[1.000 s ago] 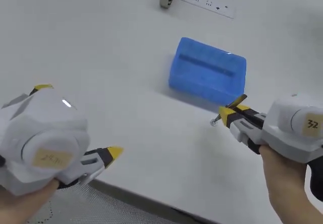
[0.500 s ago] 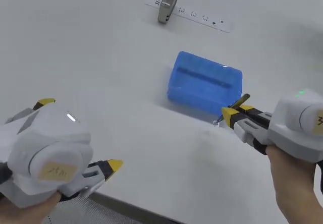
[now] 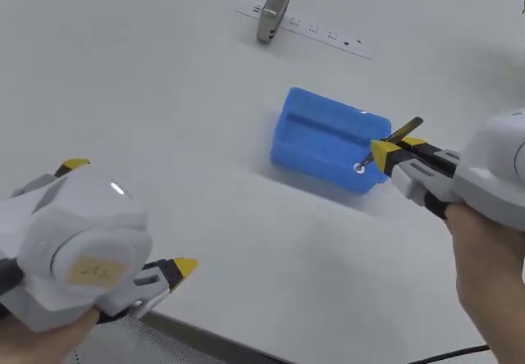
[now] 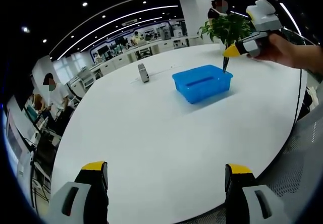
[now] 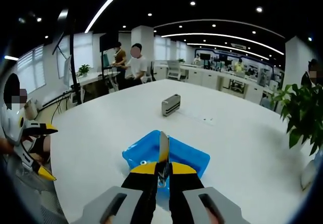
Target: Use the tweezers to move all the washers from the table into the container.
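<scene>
Washer (image 3: pixel 359 168) lifted off table (image 3: pixel 164 93), tweezers (image 5: pixel 163 149) now over container (image 3: pixel 312 164), right tongs (image 3: pixel 384 150) clamped

My right tool (image 5: pixel 162 169) has its yellow-tipped jaws pinched together on the tweezers (image 5: pixel 163 146), which point forward over the blue container (image 5: pixel 194 159). I see a washer (image 5: pixel 143 162) lying inside the container, left of the tweezers. Farther along the white tabletop (image 5: pixel 101 133) stands a metal block (image 5: pixel 170 104). At the far left is the left tool (image 5: pixel 45 151), its jaws apart.
</scene>
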`<move>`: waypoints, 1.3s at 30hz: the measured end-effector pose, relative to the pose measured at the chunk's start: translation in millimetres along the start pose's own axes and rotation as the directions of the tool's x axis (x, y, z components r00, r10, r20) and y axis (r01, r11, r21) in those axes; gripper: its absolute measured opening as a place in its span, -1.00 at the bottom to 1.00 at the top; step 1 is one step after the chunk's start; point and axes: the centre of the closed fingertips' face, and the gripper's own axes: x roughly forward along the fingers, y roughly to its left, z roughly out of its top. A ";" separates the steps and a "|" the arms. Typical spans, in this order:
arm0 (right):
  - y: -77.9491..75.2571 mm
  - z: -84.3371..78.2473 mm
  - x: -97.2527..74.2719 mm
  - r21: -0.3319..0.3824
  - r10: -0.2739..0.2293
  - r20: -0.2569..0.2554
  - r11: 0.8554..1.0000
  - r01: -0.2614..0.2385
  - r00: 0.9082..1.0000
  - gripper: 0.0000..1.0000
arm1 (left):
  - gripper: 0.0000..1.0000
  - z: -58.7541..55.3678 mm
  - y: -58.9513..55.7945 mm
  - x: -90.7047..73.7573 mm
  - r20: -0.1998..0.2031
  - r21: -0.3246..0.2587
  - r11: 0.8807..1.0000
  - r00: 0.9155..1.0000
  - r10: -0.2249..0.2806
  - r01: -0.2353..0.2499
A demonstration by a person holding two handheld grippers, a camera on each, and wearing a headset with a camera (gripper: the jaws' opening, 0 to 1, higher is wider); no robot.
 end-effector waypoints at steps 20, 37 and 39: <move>-14.6 -35.8 51.6 -0.065 -0.006 -0.110 0.998 -0.001 0.994 -0.92 | 0.98 -5.9 0.9 2.5 -0.027 0.013 1.000 1.000 -0.003 0.003; -12.9 -42.1 53.6 -0.027 0.005 -0.120 1.000 -0.008 0.993 -0.90 | 0.98 -7.6 -4.6 2.6 -0.039 0.021 0.999 0.999 -0.026 0.027; -12.6 -34.3 49.2 -0.009 0.001 -0.095 1.000 -0.002 0.995 -0.90 | 0.98 -8.3 -7.5 2.9 -0.047 0.002 0.999 0.998 -0.051 0.051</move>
